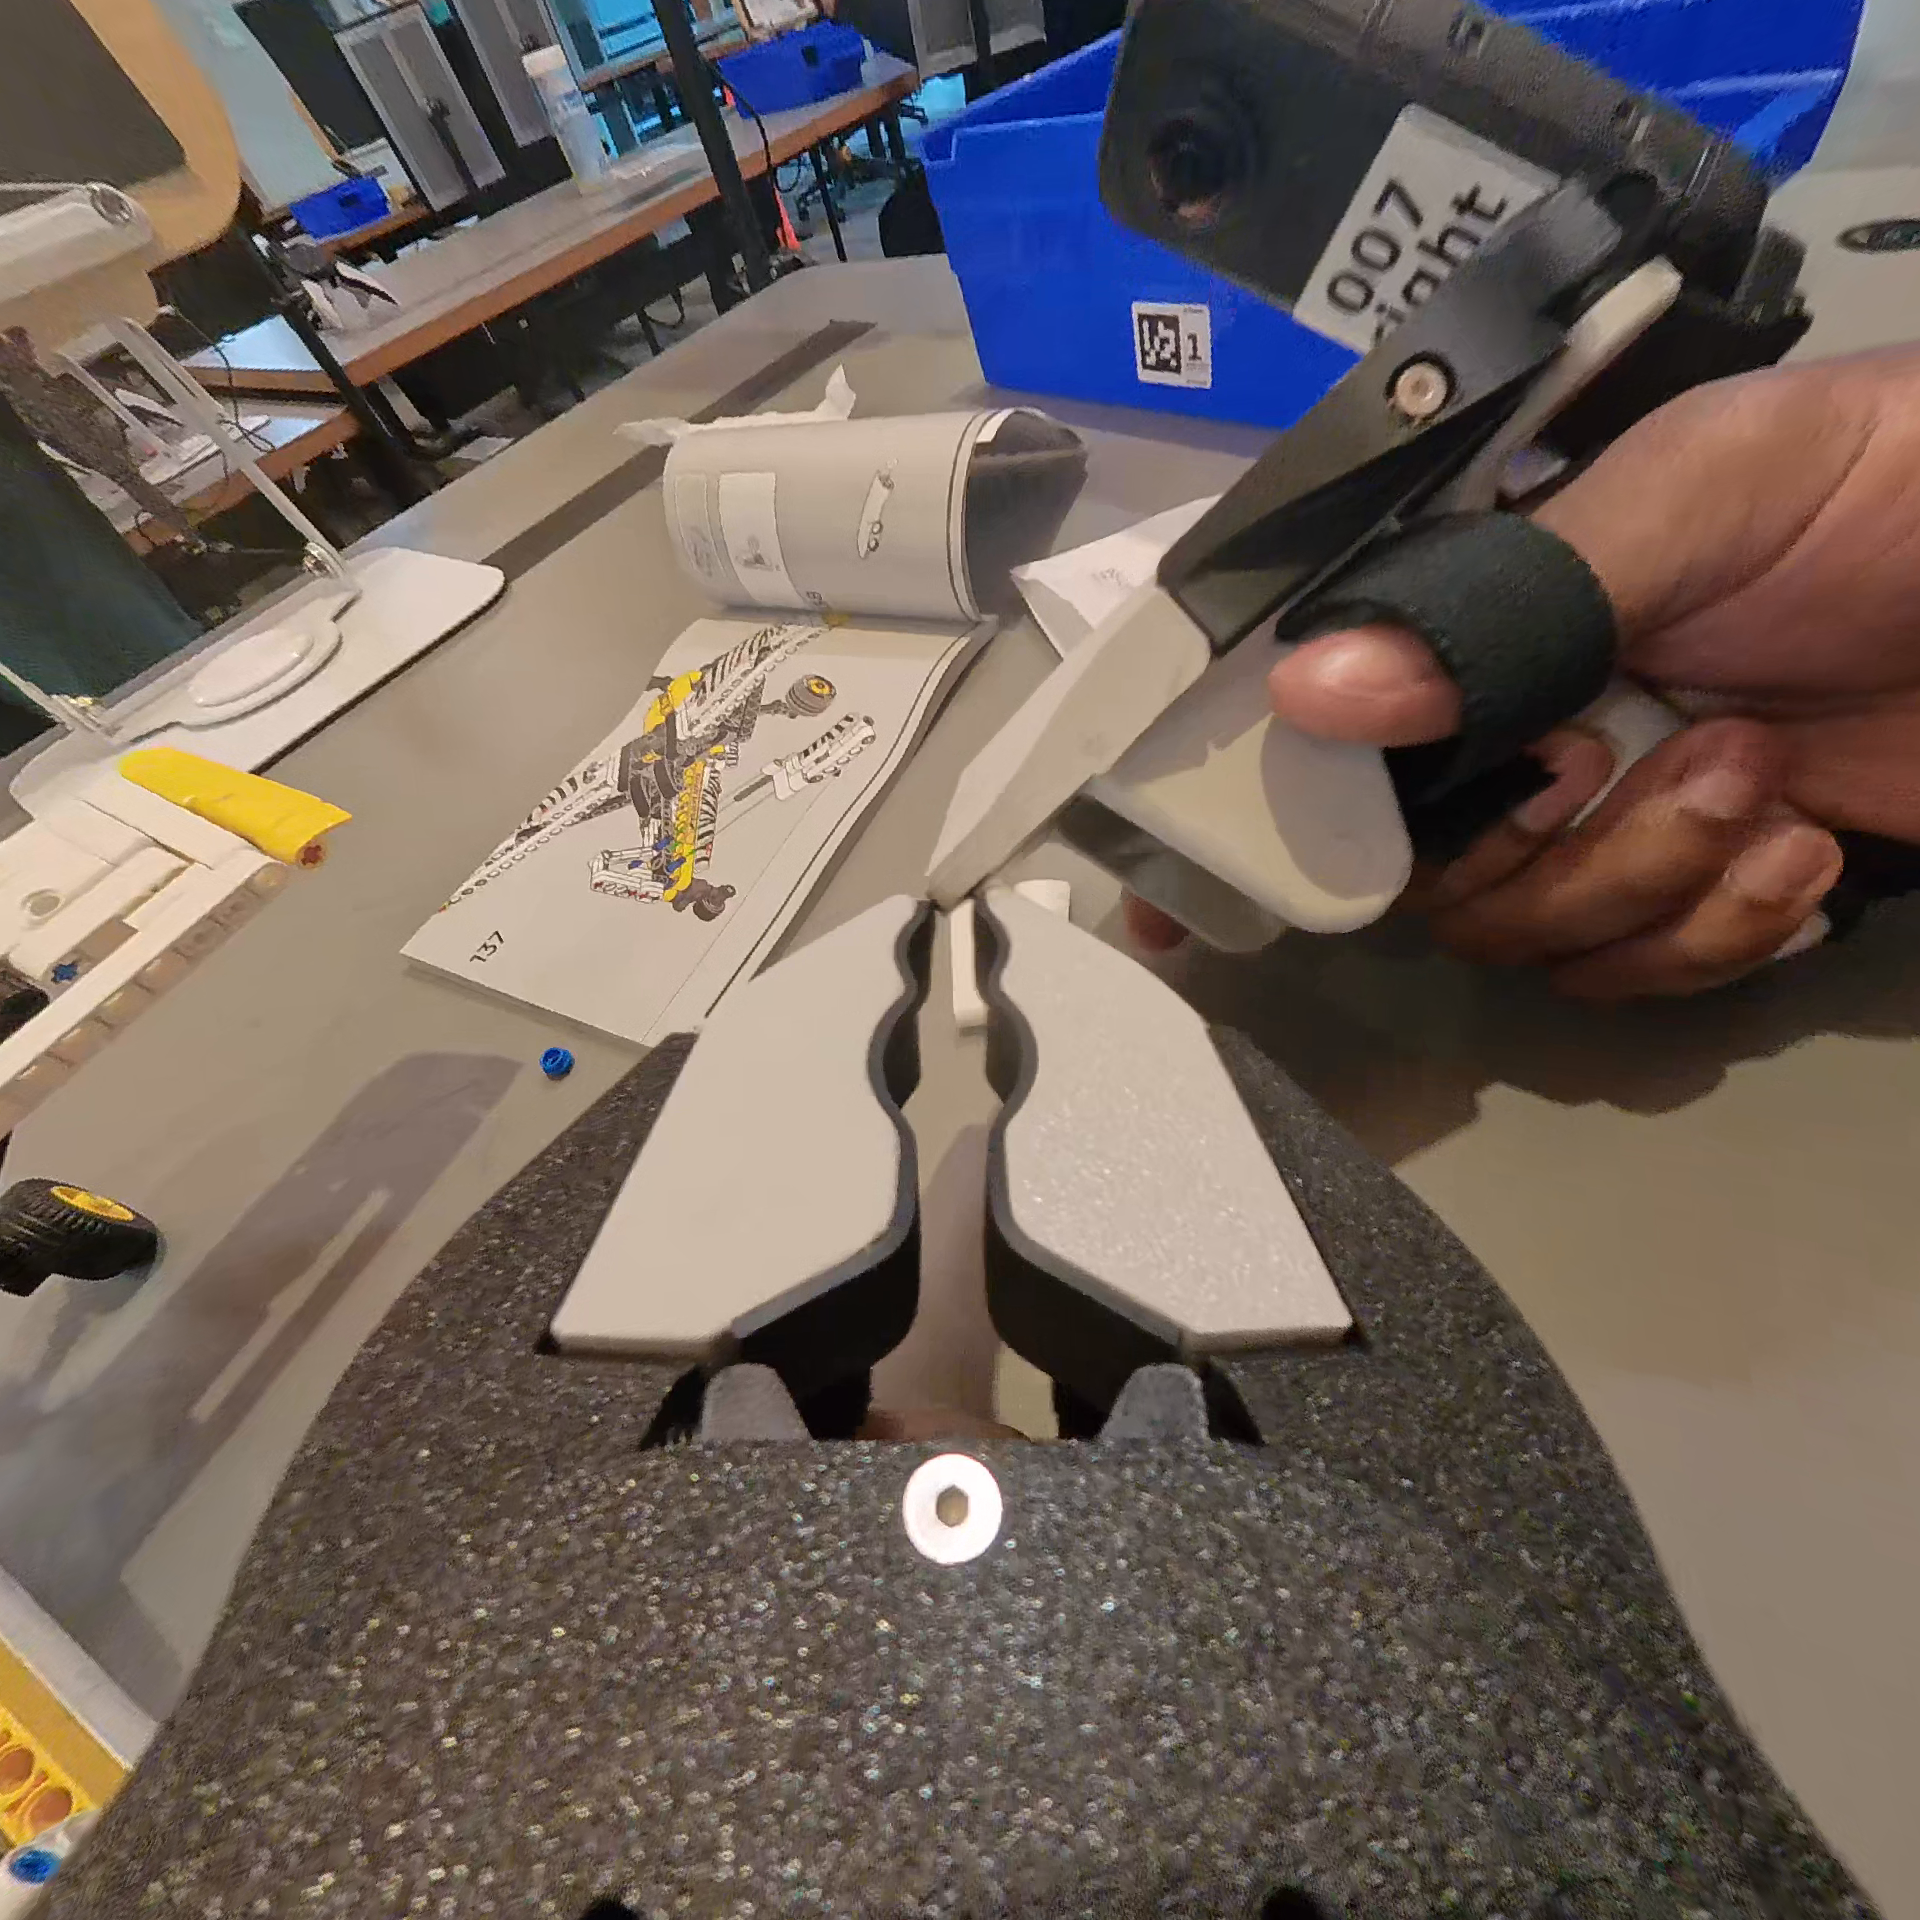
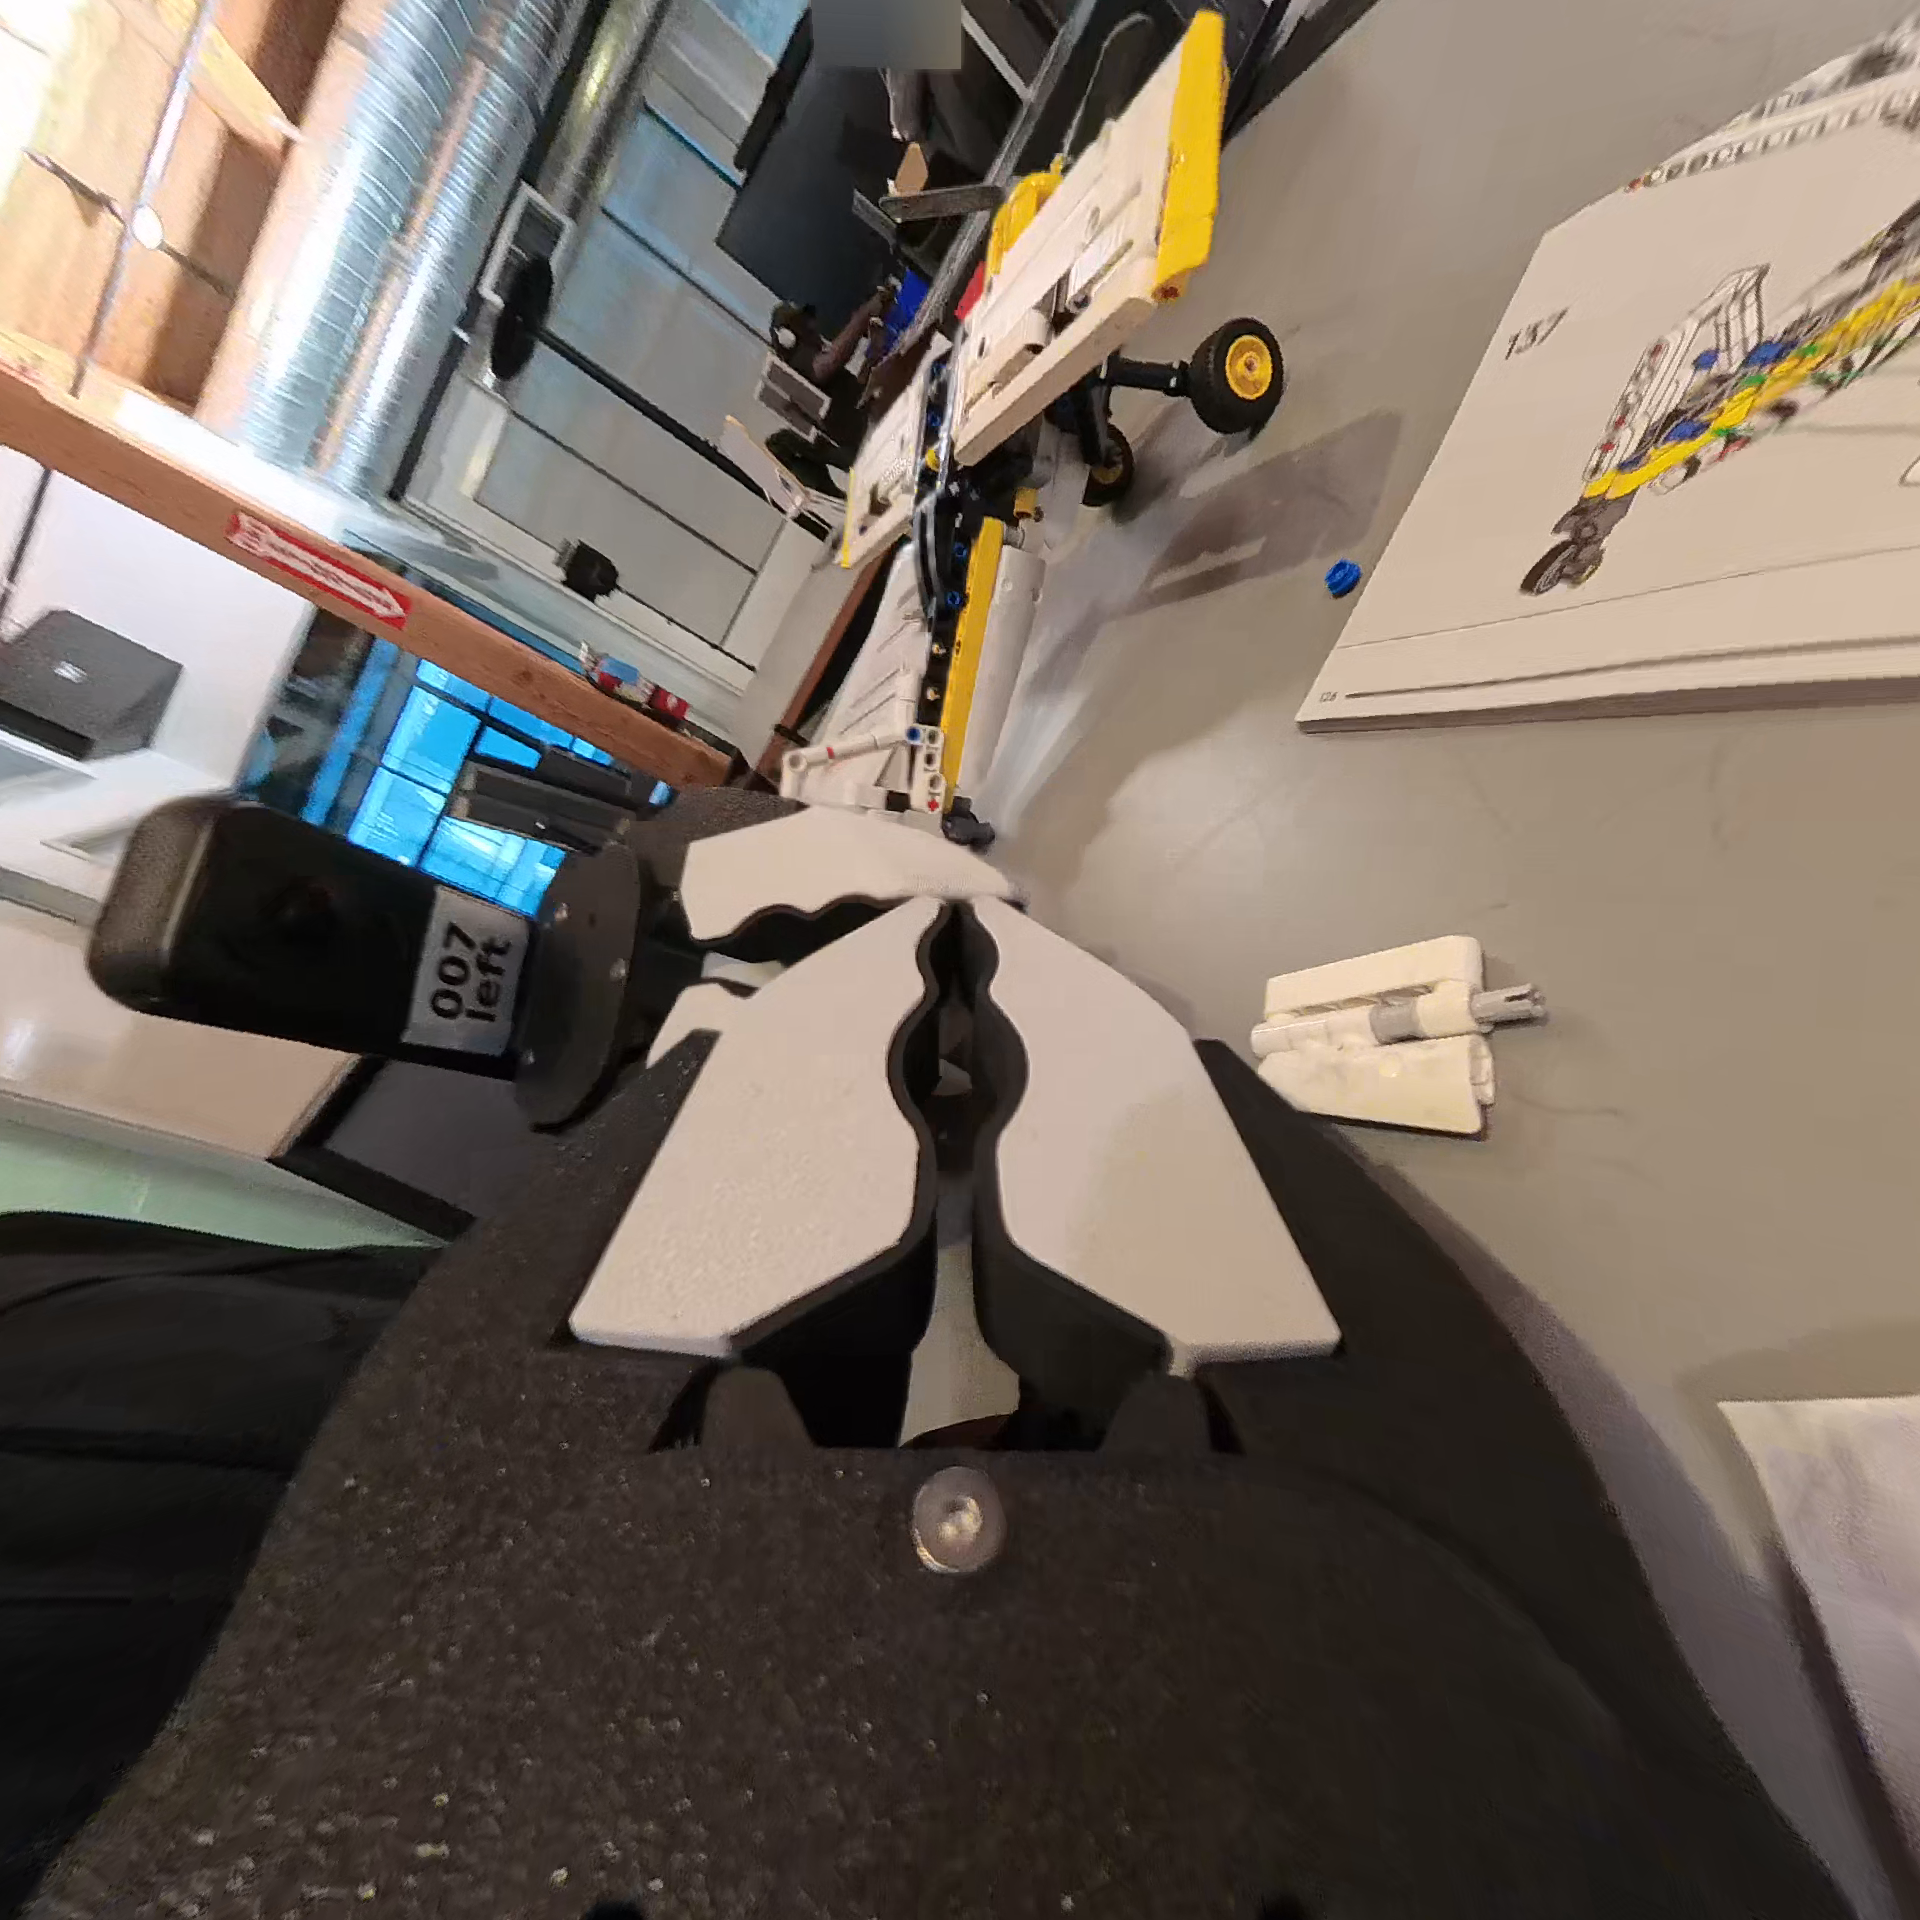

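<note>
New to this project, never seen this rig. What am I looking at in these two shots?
There is no robot here: a person's hand holds one of two hand-held grippers, and a camera on each looks along its two fingers.

The left gripper has its fingers nearly together. A slim white piece sits between them; I cannot tell if it is pinched. The right gripper is shut, and its tip meets the left one's.

On the grey table lie an open instruction booklet, a white-and-yellow brick model, a small white assembly, a blue stud and a blue bin.
</note>
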Tool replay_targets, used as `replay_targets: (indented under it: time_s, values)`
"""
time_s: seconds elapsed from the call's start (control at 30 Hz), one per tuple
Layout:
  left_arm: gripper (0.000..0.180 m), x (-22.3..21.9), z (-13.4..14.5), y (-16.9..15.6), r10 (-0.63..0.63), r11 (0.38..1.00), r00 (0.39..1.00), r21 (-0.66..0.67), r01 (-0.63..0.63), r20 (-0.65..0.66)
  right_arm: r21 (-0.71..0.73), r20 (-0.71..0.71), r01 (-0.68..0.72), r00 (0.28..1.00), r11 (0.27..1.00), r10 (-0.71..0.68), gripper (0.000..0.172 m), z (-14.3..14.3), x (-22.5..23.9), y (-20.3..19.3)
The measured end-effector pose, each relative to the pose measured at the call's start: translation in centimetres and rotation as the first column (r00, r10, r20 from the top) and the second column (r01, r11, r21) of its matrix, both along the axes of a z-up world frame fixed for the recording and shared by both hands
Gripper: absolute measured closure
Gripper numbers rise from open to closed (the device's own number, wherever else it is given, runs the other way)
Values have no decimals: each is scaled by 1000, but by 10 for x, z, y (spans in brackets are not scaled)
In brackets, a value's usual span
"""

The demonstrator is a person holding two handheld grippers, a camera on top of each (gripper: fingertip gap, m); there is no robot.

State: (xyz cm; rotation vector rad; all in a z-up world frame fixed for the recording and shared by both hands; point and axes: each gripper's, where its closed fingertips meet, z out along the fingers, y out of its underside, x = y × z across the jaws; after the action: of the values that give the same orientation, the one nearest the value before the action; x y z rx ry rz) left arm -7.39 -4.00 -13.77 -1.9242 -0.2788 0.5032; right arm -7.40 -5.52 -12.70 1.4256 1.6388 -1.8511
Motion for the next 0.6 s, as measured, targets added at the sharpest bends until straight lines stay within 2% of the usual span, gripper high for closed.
replay_targets:
  time_s: [0.07,0.2,0.33,0.43,0.5,0.6]
  values:
    - [179,-3,-1,-6,15,1000,1000,-18,-15,-17,85,-44,-5,999,996,8,171,-3,0,4]
    - [168,-9,3,-27,60,998,998,16,-60,-18,307,-96,-87,988,948,122,159,-20,10,5]
    - [167,9,-4,-31,-64,998,998,-19,64,26,562,-171,-173,933,809,318,157,-36,26,4]
    - [165,7,-15,-38,-57,993,997,-101,61,43,715,-194,-198,865,670,463,154,-49,33,2]
    - [165,4,-16,-39,-43,994,997,-97,49,70,776,-191,-213,818,594,543,149,-56,37,-2]
    - [165,2,-13,-39,-41,997,995,-58,47,95,799,-201,-243,754,550,626,139,-58,46,-14]
